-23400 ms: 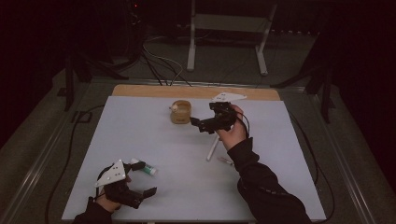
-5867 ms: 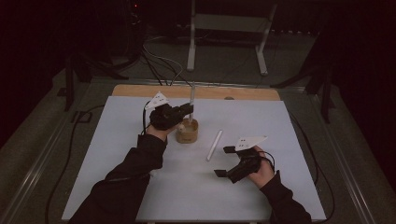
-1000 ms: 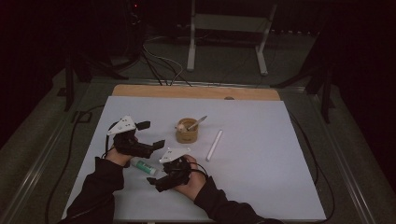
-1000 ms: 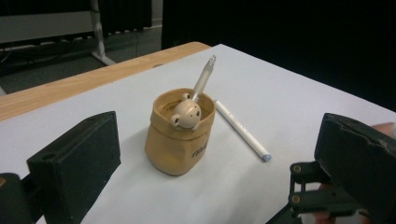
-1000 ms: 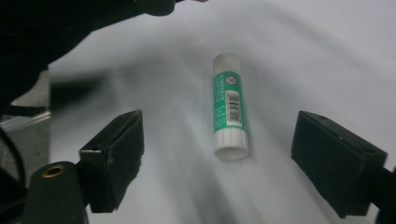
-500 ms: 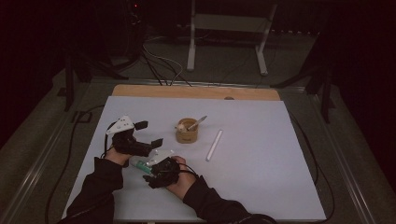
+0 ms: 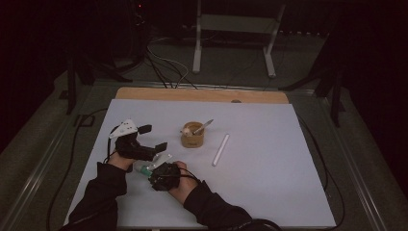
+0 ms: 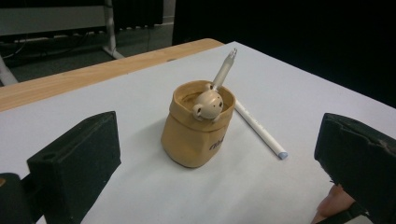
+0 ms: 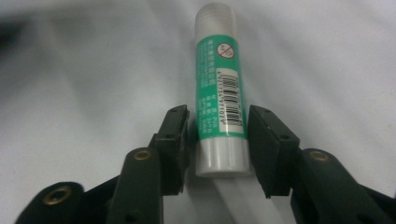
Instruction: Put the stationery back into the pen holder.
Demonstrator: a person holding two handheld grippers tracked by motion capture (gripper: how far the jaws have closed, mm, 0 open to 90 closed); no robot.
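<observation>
High view: on the white table (image 7: 269, 183), the tan cup (image 7: 193, 136) is taken as landmark, and the left gripper (image 7: 149, 137), held wide open and empty, is seen to its left. Near the cup's front left, the green glue stick (image 9: 220, 93) is lain flat and is straddled by the right gripper (image 9: 218, 140), whose jaws have just been closing and sit close against its white base

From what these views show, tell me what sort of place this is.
Probably a lab or studio set up for recording desk tasks. A white table stands in a dark room with cables trailing over the floor and a metal stand behind it. On the table sit a pen holder and glue stick.
</observation>
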